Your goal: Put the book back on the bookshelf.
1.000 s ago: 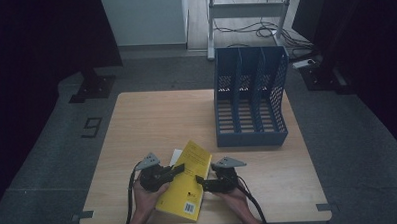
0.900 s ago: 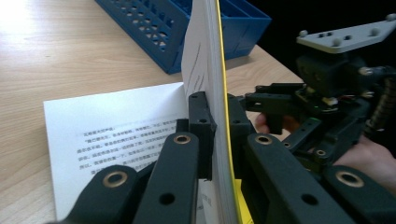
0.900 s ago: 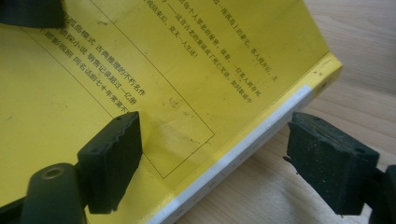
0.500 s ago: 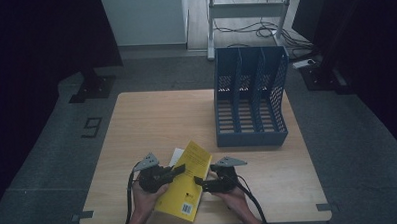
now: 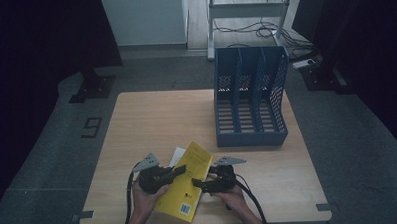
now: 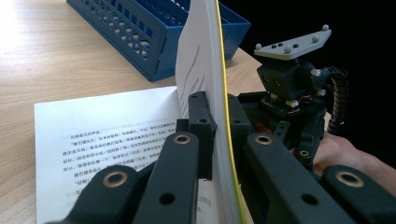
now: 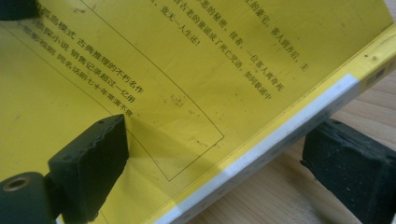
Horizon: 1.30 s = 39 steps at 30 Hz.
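Note:
A yellow paperback [image 5: 189,185] lies near the table's front edge, partly opened. My left gripper [image 5: 181,169] is shut on the raised yellow cover and a sheaf of pages [image 6: 198,56], which stand upright between its jaws [image 6: 217,107]. A printed page [image 6: 107,126] lies flat beside them. My right gripper [image 5: 196,183] comes in from the right and has just been opening. Its jaws [image 7: 219,163] straddle the book's white-striped spine edge [image 7: 289,130]. One pad [image 7: 88,158] is over the yellow cover [image 7: 187,70] and the other is over the wood, neither pressing.
A blue three-slot file holder [image 5: 251,100] stands at the back right of the wooden table [image 5: 156,118], slots open upward. In the left gripper view the holder [image 6: 140,32] sits just beyond the book. The person's hands [image 5: 144,201] enter at the front edge.

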{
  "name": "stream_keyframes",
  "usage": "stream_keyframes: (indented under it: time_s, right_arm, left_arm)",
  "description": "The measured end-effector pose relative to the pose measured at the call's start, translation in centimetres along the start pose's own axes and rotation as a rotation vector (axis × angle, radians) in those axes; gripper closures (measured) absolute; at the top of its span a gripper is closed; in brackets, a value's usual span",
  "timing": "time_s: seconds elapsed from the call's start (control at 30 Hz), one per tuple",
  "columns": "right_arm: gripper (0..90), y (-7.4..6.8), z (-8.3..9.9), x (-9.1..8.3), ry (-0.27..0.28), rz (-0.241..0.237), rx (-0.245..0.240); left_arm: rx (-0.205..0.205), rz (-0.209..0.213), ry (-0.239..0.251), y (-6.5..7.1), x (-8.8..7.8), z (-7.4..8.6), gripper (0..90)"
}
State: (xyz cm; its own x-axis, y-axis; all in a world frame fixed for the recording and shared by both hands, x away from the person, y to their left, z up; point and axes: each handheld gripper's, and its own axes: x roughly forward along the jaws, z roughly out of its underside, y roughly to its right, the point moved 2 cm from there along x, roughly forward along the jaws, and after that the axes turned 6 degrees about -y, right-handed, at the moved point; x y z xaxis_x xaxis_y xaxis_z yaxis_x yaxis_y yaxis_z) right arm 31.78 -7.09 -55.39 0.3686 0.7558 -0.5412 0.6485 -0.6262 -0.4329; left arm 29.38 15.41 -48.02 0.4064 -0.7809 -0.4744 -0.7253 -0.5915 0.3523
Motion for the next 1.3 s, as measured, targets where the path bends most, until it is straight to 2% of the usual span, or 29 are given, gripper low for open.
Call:
stream_keyframes:
  time_s: [0.2, 0.63, 1.0, 1.1, 1.17, 1.27, 1.3]
  right_arm:
    - [9.6, 0.1, 0.0, -0.2, 0.007, -0.002, 0.007]
    - [15.2, -0.6, -0.1, -0.8, 0.033, 0.033, -0.025]
    - [24.5, -0.9, -0.5, -2.2, 0.124, 0.036, -0.035]
    - [27.8, -1.1, -0.7, -2.7, 0.155, 0.002, -0.048]
    - [30.8, -1.5, -0.7, -2.8, 0.177, -0.031, -0.062]
    - [36.8, -2.0, -0.8, -3.1, 0.187, 0.01, -0.124]
    - [38.0, -2.1, -0.8, -3.1, 0.187, 0.012, -0.128]
  left_arm:
    - [-0.007, 0.016, -0.004, -0.3, -0.1, 0.0, 85.8]
    - [-0.038, 0.051, -0.028, -1.2, -0.8, 0.2, 85.6]
    - [-0.053, 0.048, -0.032, -1.8, -1.2, 0.4, 85.6]
    - [-0.058, 0.063, -0.04, -1.9, -1.1, 0.5, 85.5]
    - [-0.072, 0.105, -0.044, -2.0, -1.0, 0.5, 85.5]
    - [-0.072, 0.106, -0.047, -2.0, -0.8, 0.6, 85.2]
    - [-0.073, 0.107, -0.048, -2.0, -0.8, 0.6, 85.1]
